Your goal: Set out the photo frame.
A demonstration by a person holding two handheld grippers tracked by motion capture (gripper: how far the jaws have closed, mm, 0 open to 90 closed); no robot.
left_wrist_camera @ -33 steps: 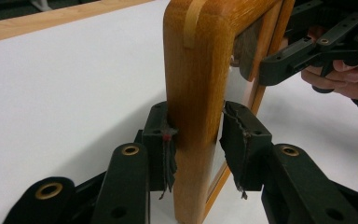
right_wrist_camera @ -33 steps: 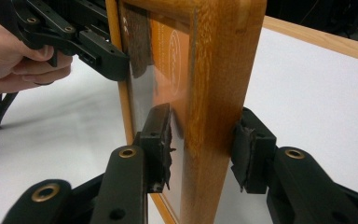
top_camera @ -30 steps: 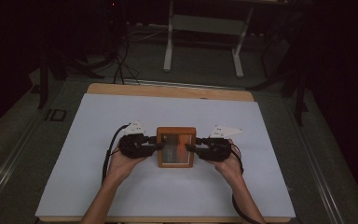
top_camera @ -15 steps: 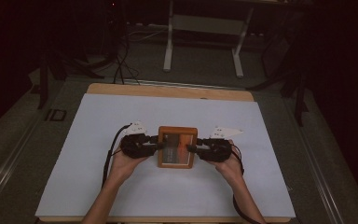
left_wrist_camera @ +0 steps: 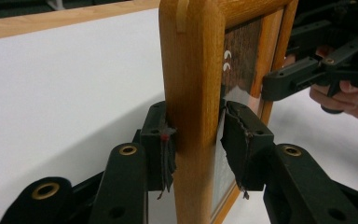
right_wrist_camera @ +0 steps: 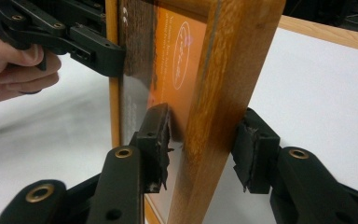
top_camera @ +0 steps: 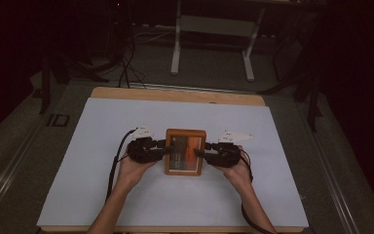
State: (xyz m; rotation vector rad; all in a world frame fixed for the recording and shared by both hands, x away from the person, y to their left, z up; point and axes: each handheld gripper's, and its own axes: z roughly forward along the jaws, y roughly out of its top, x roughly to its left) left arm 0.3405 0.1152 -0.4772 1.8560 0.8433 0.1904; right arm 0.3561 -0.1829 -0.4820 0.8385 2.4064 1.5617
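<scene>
Here, a wooden picture frame (top_camera: 185, 151) lies near the middle of the white tabletop (top_camera: 92, 131), somewhat toward the near edge, its glass face up over an orange and dark brown print. Its light wood border has rounded corners.

The left gripper (top_camera: 163, 148) reaches in from the left and straddles the frame's left rail. In the left gripper view its two black pads (left_wrist_camera: 161, 144) sit either side of the wooden rail (left_wrist_camera: 196, 93): one touches the rail's outer face, the other stands just beside the glass side, with a sliver of gap showing. Its jaws have just been opening a little with the rail between them, so the hold looks loosened rather than clamped.

The right gripper (top_camera: 198, 152) comes in from the right and straddles the opposite rail. In the right gripper view the wooden rail (right_wrist_camera: 223, 93) stands between its pads (right_wrist_camera: 156, 140) with a clear gap on both sides, so this gripper is open around the frame, not pressing on it; its jaws too have just been opening.

Each gripper is held in a hand, the left hand (top_camera: 134, 165) and the right hand (top_camera: 236, 168), with forearms coming in from the near edge. A black cable (top_camera: 114, 165) trails from the left gripper back along the forearm. Beyond the far edge of the tabletop, a metal stand (top_camera: 212, 29) rises from the dark floor.
</scene>
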